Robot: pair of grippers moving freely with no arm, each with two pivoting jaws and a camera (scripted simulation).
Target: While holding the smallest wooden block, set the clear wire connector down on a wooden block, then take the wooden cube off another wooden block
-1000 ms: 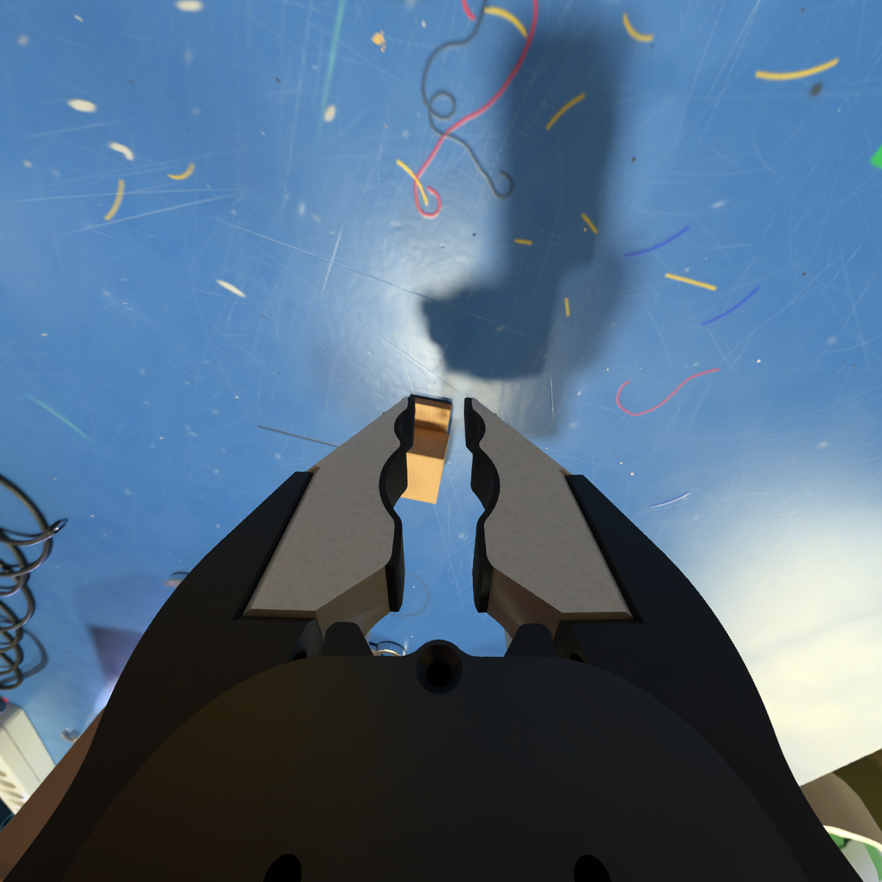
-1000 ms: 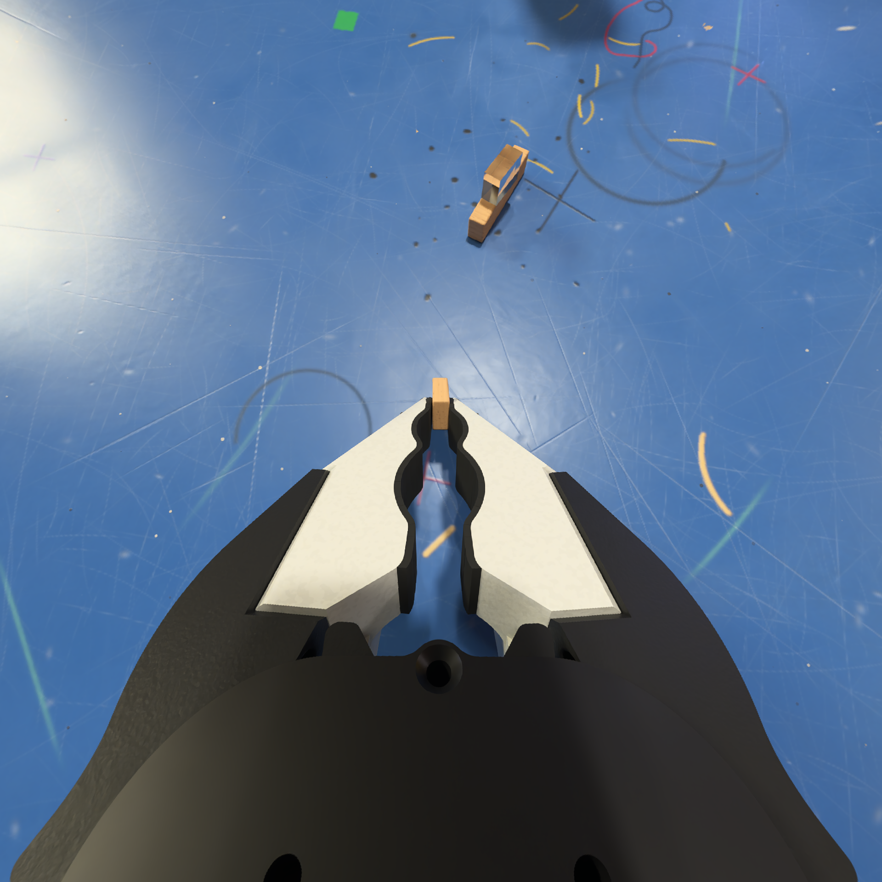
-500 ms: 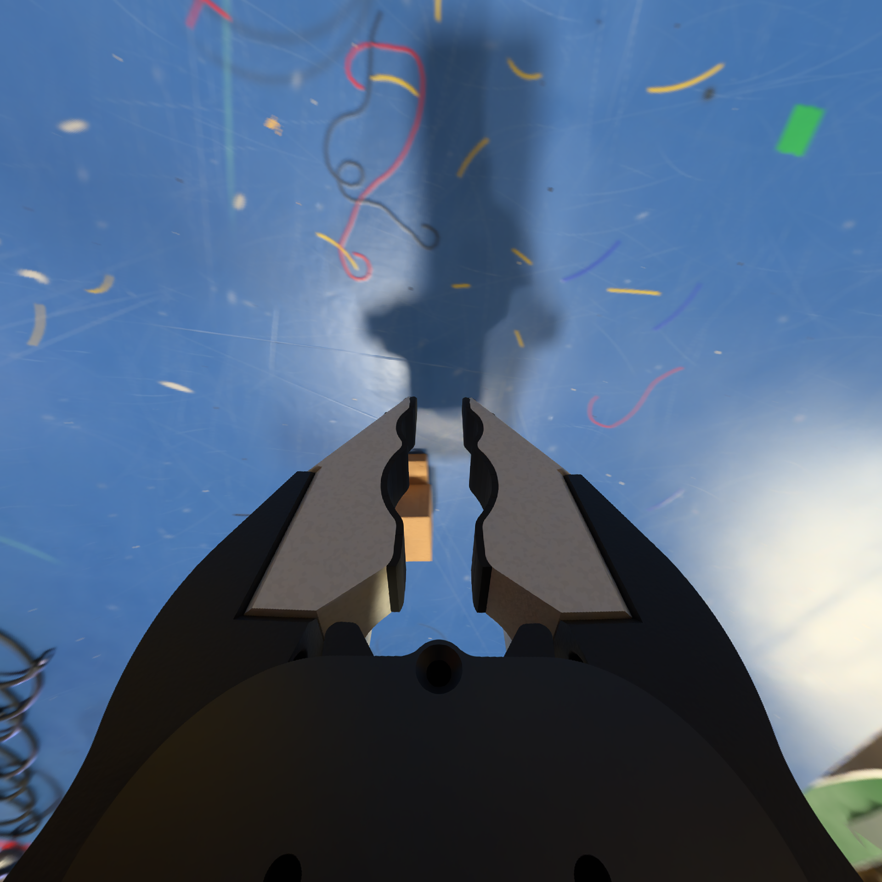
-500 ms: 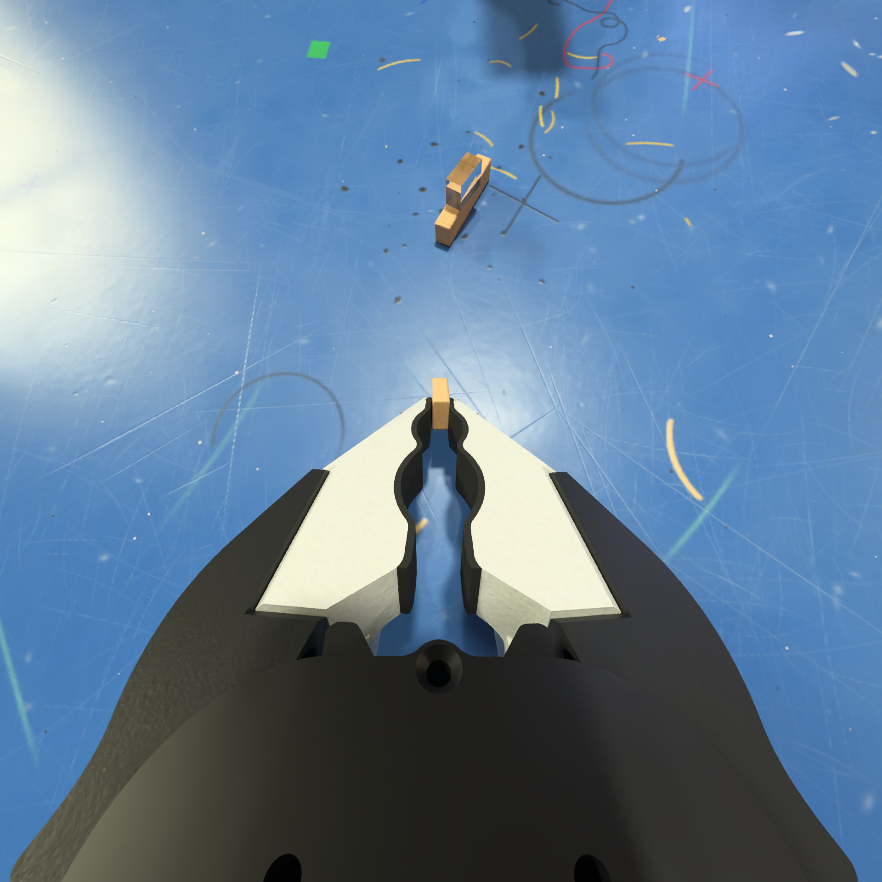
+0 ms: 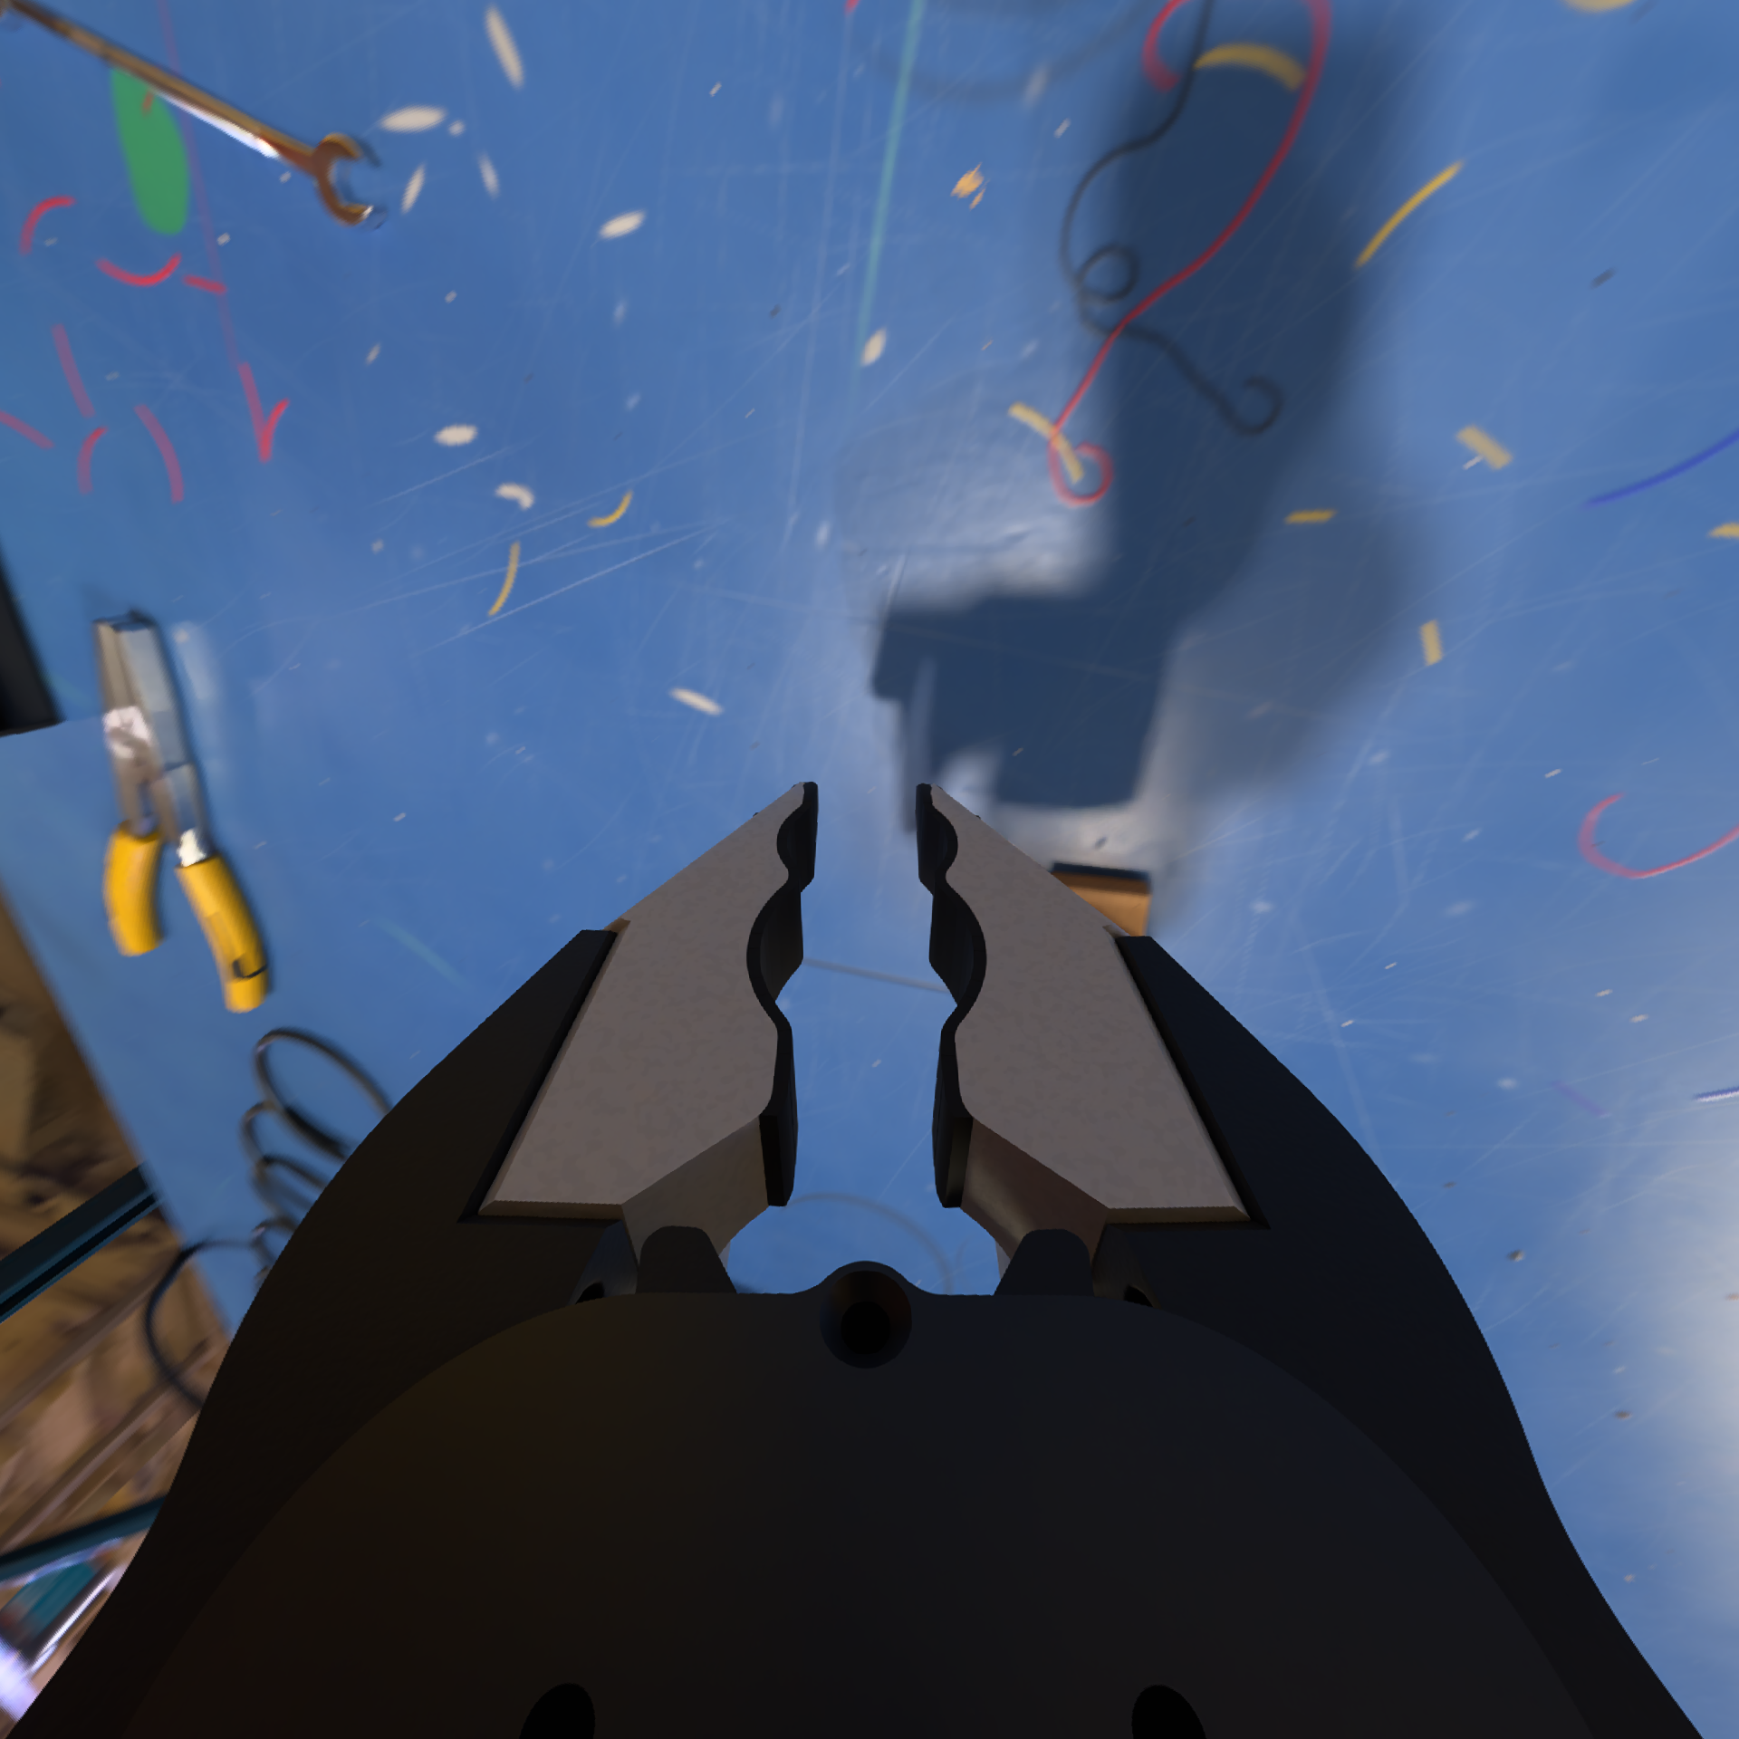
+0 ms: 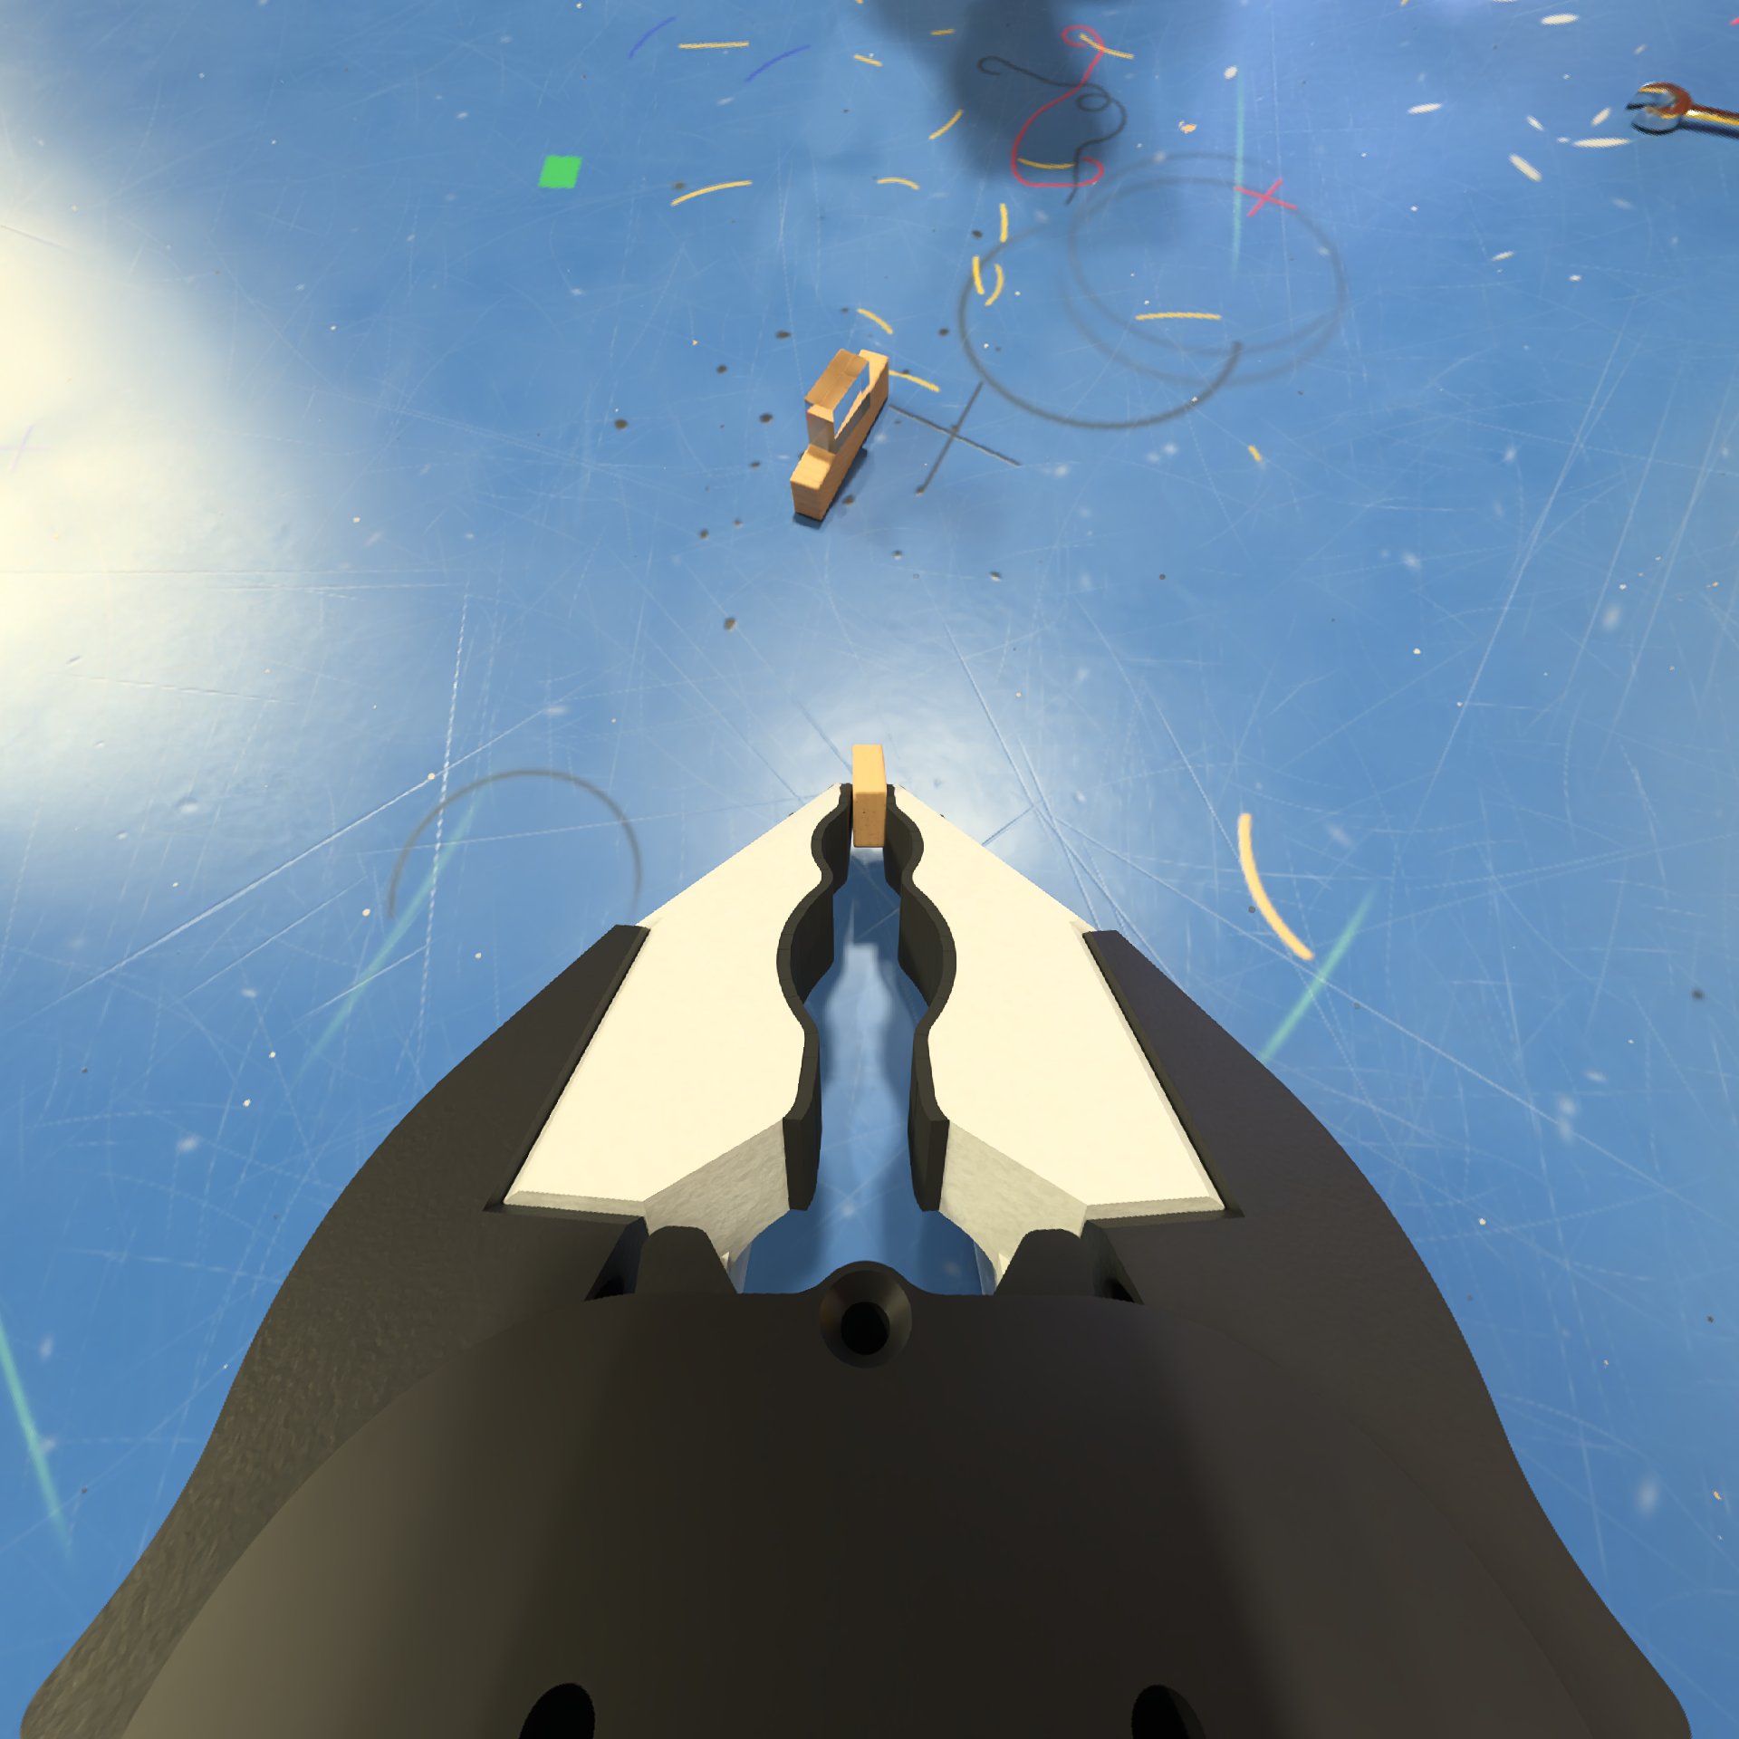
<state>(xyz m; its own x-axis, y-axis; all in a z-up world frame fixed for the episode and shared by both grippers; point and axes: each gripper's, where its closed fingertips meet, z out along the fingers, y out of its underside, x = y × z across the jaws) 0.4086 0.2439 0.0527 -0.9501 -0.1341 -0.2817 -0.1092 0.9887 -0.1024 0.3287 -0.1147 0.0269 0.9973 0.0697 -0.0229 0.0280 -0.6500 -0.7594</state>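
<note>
The right claw (image 6: 867,789) pinches a thin, pale slip of wood — the smallest wooden block (image 6: 868,795) — at its very fingertips, tilted over the scratched blue bench (image 6: 1411,847). Well ahead of it lies a long wooden block (image 6: 840,442) with the clear wire connector (image 6: 852,411) resting on its far end beside a raised wooden piece, so the set-down step looks finished. The left claw (image 5: 866,800) hangs partly parted and empty, nothing between its fingers; just beyond its right finger peeks the corner of another wooden block (image 5: 1110,894), mostly hidden, so whether that is the cube or the block under it cannot be told. Yellow-handled pliers (image 5: 165,828) and a wrench (image 5: 273,151) lie off to the left among wire scraps. The step in hand appears to be the cube's removal — the next move likely calls for the left claw to swing right, centre over that wood and close, while the right claw keeps its pinch.
</note>
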